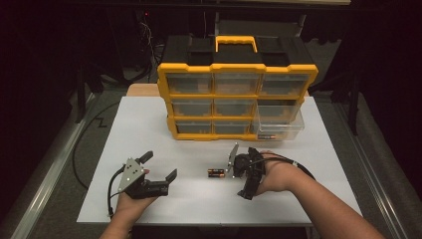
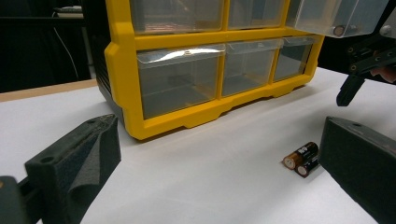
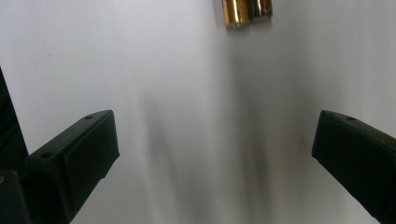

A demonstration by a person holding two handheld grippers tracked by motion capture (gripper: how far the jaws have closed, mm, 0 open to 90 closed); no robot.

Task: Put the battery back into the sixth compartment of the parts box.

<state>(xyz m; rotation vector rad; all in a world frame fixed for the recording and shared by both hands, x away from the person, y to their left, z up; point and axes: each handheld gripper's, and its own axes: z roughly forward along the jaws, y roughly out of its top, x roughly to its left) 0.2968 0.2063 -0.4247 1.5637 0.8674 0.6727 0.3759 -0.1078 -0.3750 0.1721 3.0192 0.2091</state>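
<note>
Table [image 1: 149,129], white: yellow drawer cabinet [image 1: 238,102] at far centre, one clear drawer [image 1: 278,124] pulled out at its lower right. Two batteries [image 1: 216,173] lying side by side, near centre, between left tongs [image 1: 160,167] and right tongs [image 1: 240,172]; both tongs released, empty.

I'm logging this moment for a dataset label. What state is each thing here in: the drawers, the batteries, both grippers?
Yellow and black plastic drawer organizer: upright on the white table.
Clear plastic drawer at lower right: pulled out, holding a battery.
Other clear drawers: pushed in.
Two copper-and-black batteries: lying side by side on the table, not held.
Left gripper: open, holding nothing.
Right gripper: open, holding nothing, near the batteries.
</note>
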